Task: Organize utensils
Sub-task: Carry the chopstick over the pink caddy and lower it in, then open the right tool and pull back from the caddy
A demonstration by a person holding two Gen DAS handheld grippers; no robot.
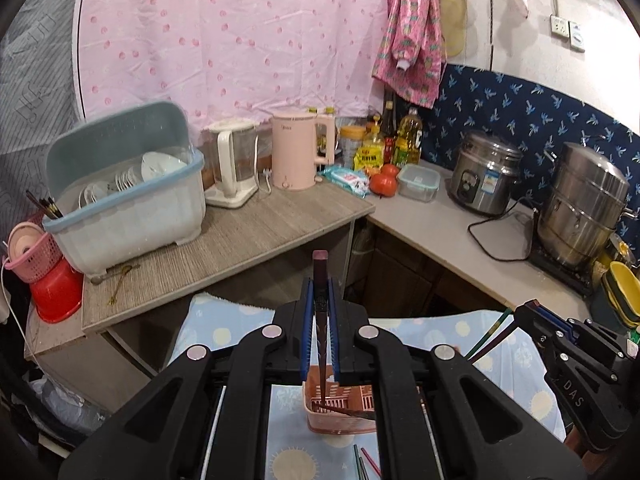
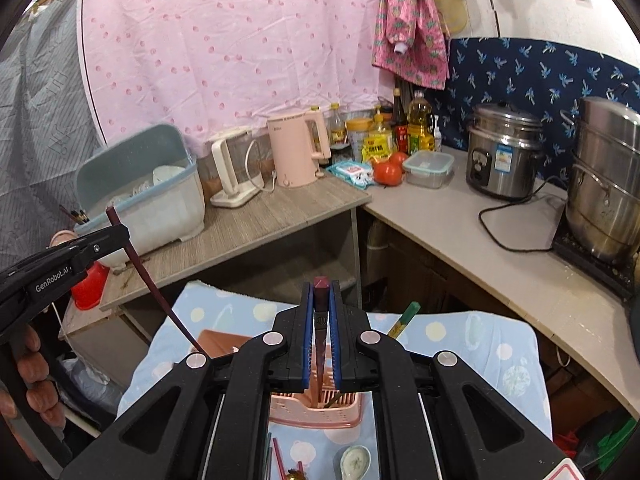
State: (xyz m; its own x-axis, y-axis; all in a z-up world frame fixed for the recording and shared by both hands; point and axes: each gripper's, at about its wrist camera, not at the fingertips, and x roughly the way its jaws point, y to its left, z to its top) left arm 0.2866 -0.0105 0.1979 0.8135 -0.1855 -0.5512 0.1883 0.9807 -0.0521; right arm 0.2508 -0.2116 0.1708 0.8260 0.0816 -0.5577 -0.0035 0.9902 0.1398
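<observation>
Holding dark maroon chopstick (image 1: 321, 300) upright, left gripper (image 1: 321, 320) jaws pinching it above pink slotted plastic basket (image 1: 340, 412) for drop-in; right gripper (image 2: 321, 320) pinching second maroon chopstick (image 2: 321, 312) likewise.

Two grippers (image 1: 321, 292) (image 2: 321, 292) are each holding one chopstick (image 1: 321, 276) (image 2: 321, 286); two kettles (image 2: 294, 148) (image 2: 232, 172), two tomatoes (image 2: 388, 172) are sitting at twelve o'clock.
</observation>
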